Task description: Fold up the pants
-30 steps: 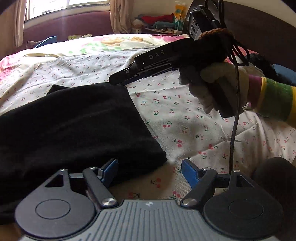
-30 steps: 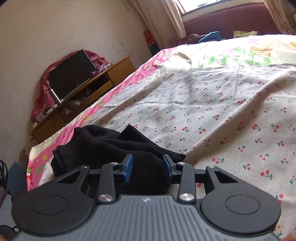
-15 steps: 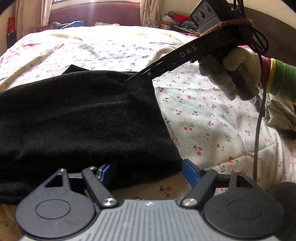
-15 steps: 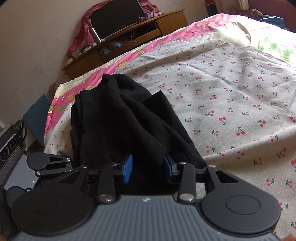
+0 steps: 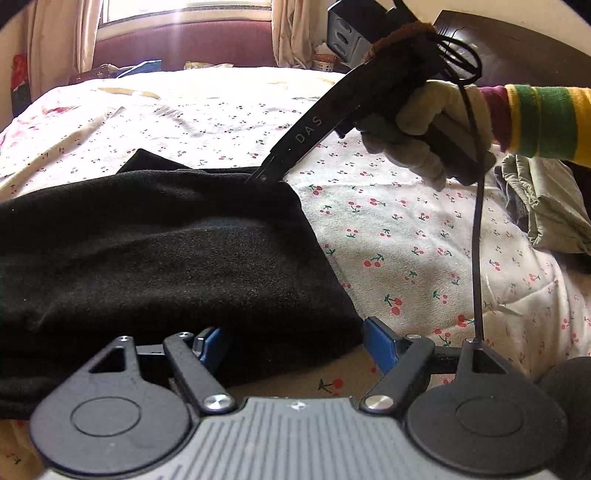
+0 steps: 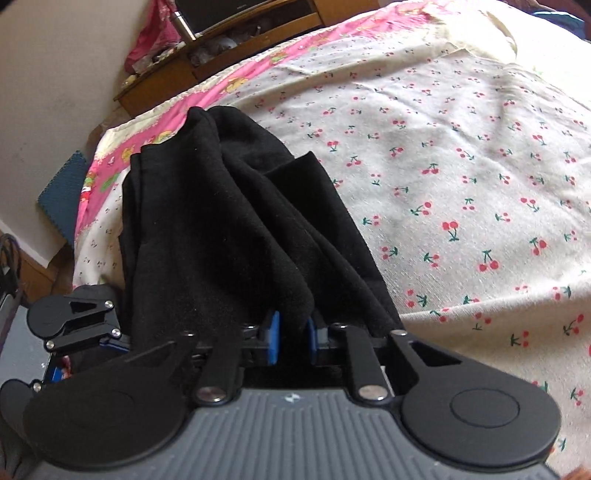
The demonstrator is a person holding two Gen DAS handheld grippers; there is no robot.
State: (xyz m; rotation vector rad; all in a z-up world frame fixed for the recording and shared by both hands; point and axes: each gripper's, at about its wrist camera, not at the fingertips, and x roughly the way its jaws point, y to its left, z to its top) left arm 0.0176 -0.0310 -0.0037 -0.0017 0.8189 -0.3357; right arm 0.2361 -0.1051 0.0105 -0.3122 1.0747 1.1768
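In your left wrist view, the black pants (image 5: 155, 254) fill the left half of the frame on the cherry-print bedsheet (image 5: 406, 229); your left gripper (image 5: 295, 345) stands spread, one pad at the cloth's near edge. In your right wrist view, your right gripper (image 6: 291, 341), bottom centre, pinches a fold of the pants.

A bed is lying under a white sheet (image 5: 399, 236) printed with small red cherries. A pink floral blanket (image 6: 236, 81) is showing along the bed's far edge in the right wrist view. Beyond that edge, a wooden cabinet (image 6: 221, 55) is standing against a pale wall. In the left wrist view, curtains (image 5: 291, 33) are hanging by a bright window (image 5: 184, 9), and a crumpled greenish cloth (image 5: 546, 206) is lying at the bed's right edge.
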